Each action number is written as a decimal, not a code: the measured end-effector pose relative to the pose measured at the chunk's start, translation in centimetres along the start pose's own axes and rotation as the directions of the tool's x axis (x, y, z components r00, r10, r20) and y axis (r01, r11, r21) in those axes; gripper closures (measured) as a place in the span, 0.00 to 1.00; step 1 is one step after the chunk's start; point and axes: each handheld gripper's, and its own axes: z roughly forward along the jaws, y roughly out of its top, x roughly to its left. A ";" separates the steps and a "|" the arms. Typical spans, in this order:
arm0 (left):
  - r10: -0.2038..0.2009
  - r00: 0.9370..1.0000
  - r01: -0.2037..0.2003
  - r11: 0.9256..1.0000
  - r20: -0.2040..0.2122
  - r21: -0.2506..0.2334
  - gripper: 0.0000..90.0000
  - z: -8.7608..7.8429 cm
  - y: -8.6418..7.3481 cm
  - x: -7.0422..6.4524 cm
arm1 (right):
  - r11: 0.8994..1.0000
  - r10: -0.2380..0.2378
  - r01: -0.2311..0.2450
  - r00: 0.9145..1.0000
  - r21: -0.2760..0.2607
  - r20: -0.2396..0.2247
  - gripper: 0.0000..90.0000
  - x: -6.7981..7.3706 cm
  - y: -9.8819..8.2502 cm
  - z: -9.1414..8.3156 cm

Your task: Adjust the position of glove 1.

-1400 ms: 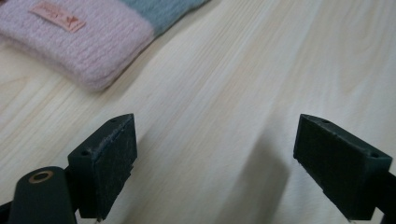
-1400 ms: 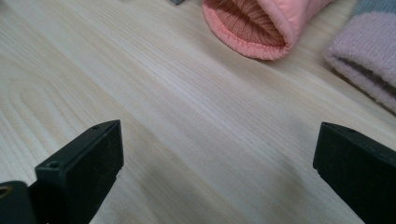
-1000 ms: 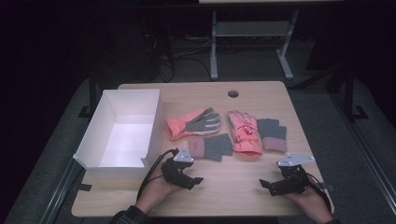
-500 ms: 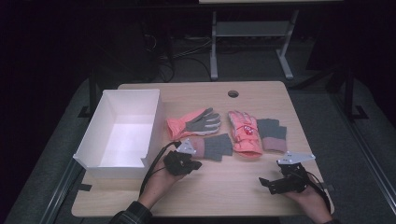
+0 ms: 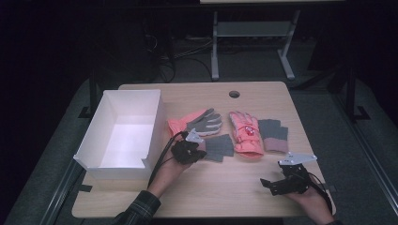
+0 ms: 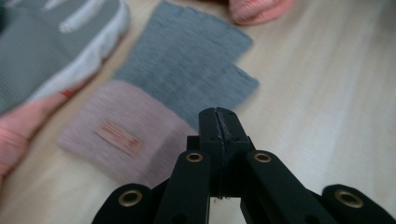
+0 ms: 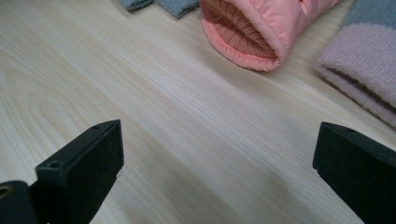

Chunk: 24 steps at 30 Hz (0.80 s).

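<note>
Four gloves lie in a row mid-table. From the left they are a pink glove with a grey palm (image 5: 197, 123), a grey fingerless mitt with a mauve cuff (image 5: 218, 147), a pink padded glove (image 5: 246, 133) and a second grey mitt (image 5: 273, 135). My left gripper (image 5: 201, 150) hovers at the first mitt's cuff. In the left gripper view its jaws (image 6: 218, 116) are pressed together with nothing between them, above the mauve cuff (image 6: 121, 135). My right gripper (image 5: 271, 186) rests near the front right edge. It is open (image 7: 219, 154) and faces the pink glove's cuff opening (image 7: 252, 32).
An empty white box (image 5: 89, 145) stands at the table's left side, close to my left hand. A round cable hole (image 5: 234, 94) sits near the far edge. Bare wood (image 5: 225, 187) lies between my two hands. Table legs and cables show on the floor beyond.
My left hand has moved away from the front edge and slightly right, up to the grey mitt's cuff. The right hand has stayed where it was.
</note>
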 end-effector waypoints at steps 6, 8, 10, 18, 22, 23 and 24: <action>-0.028 0.999 0.028 1.000 -0.033 -0.006 1.00 1.0 1.0 1.4 | 1.000 -0.003 0.003 1.000 0.000 0.000 0.02 0.0 0.0 0.0; -0.025 0.999 0.025 1.000 -0.044 0.000 1.00 1.3 1.3 1.8 | 1.000 -0.004 0.004 1.000 0.000 0.000 0.02 0.0 0.0 0.0; -0.025 0.998 0.025 1.000 -0.058 -0.002 1.00 1.5 1.7 2.3 | 1.000 -0.004 0.004 1.000 -0.001 -0.001 0.02 0.0 0.0 0.0; -0.046 0.994 0.046 0.999 -0.097 -0.001 1.00 2.8 2.8 4.4 | 1.000 -0.006 0.006 1.000 -0.002 0.004 0.02 0.0 -0.1 0.0; -0.052 0.994 0.054 0.998 -0.100 0.022 1.00 3.6 2.7 4.9 | 1.000 -0.011 0.011 1.000 -0.009 0.005 0.02 -0.1 -0.1 0.1; -0.050 0.994 0.053 0.998 -0.098 0.032 1.00 3.7 2.6 5.0 | 1.000 -0.007 0.007 1.000 -0.006 0.005 0.02 -0.1 -0.1 0.0; -0.051 0.994 0.054 0.998 -0.096 0.035 1.00 3.7 2.6 5.0 | 1.000 -0.008 0.008 1.000 -0.007 0.006 0.02 -0.1 -0.1 0.0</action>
